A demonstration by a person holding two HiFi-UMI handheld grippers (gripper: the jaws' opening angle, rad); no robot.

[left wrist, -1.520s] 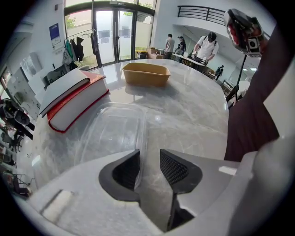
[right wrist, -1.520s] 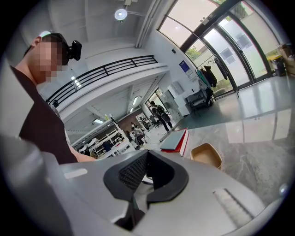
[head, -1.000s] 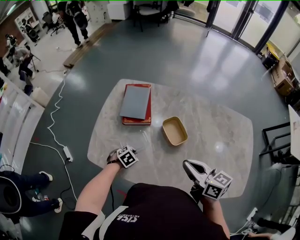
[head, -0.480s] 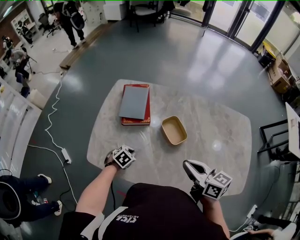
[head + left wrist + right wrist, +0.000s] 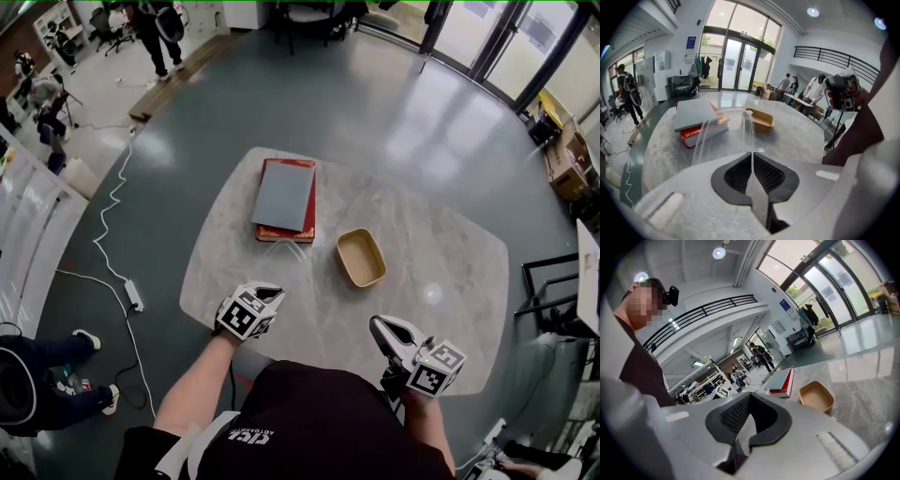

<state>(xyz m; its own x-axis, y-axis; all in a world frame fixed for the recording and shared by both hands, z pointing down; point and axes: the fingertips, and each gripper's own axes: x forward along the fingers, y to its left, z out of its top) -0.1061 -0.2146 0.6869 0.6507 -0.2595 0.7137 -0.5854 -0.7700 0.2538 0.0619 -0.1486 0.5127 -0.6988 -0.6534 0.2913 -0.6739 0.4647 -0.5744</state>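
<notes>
1. Pinching shut with the left tongs point(image 5: 751, 161) on the near rim of the clear tray point(image 5: 723, 131).
2. Holding that tray tilted up over the counter point(image 5: 450, 272), near the stacked books point(image 5: 284, 197) and the tan dish point(image 5: 361, 258).
3. Carrying the right tongs point(image 5: 743, 420) parted and empty, well apart at the near edge.
4. Gripped and raised, then; not set down anywhere yet.
5. Hard to trace the see-through walls; cannot tell whether the far rim touches the counter.
</notes>
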